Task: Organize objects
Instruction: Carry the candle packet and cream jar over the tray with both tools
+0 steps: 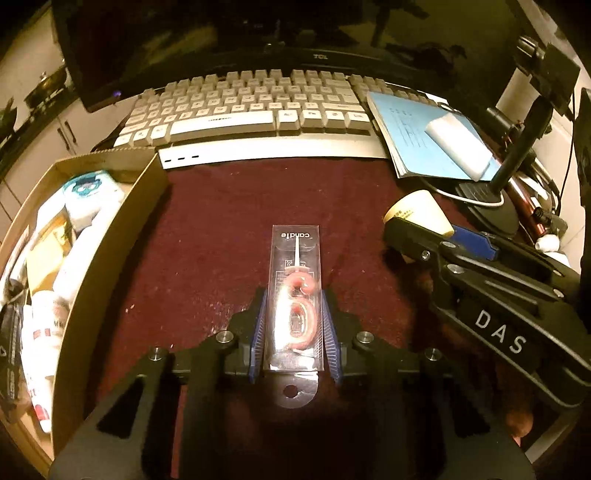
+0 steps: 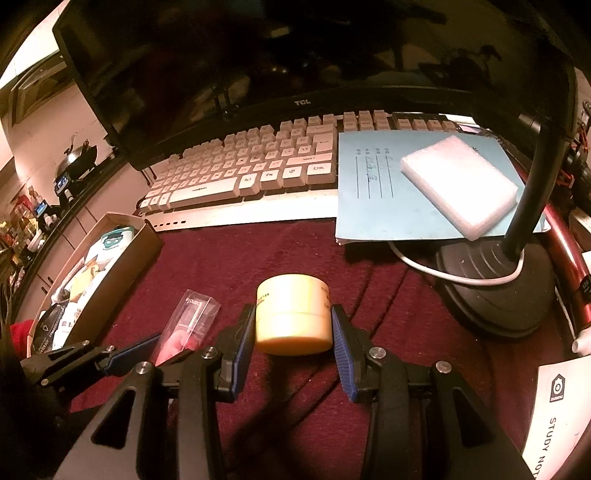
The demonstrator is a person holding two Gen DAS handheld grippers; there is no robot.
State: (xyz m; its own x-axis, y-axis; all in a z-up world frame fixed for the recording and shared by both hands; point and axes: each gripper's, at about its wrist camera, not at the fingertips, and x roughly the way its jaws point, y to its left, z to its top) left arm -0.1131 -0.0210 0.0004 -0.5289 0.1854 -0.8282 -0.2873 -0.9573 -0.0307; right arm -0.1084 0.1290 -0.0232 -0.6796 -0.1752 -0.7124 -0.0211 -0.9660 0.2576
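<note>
A clear candle package [image 1: 295, 295] holding a pink number-shaped candle lies lengthwise on the dark red cloth [image 1: 207, 229]. My left gripper [image 1: 293, 295] is shut on it, its blue pads [image 1: 259, 325] pressing both long sides. In the right wrist view the same package [image 2: 188, 321] sticks out of the left gripper [image 2: 153, 349]. A pale yellow round jar [image 2: 293, 317] sits between the blue pads [image 2: 341, 343] of my right gripper [image 2: 291, 310], which is shut on it. From the left wrist view the jar [image 1: 421, 210] is tilted in the right gripper [image 1: 432, 230].
An open cardboard box [image 1: 122, 236] filled with several small items stands at the left. A white keyboard [image 1: 251, 110] and a dark monitor [image 1: 258, 29] lie at the back. A blue folder [image 2: 369, 199] carries a white foam block [image 2: 461, 188]. A black lamp base [image 2: 495, 291] stands right.
</note>
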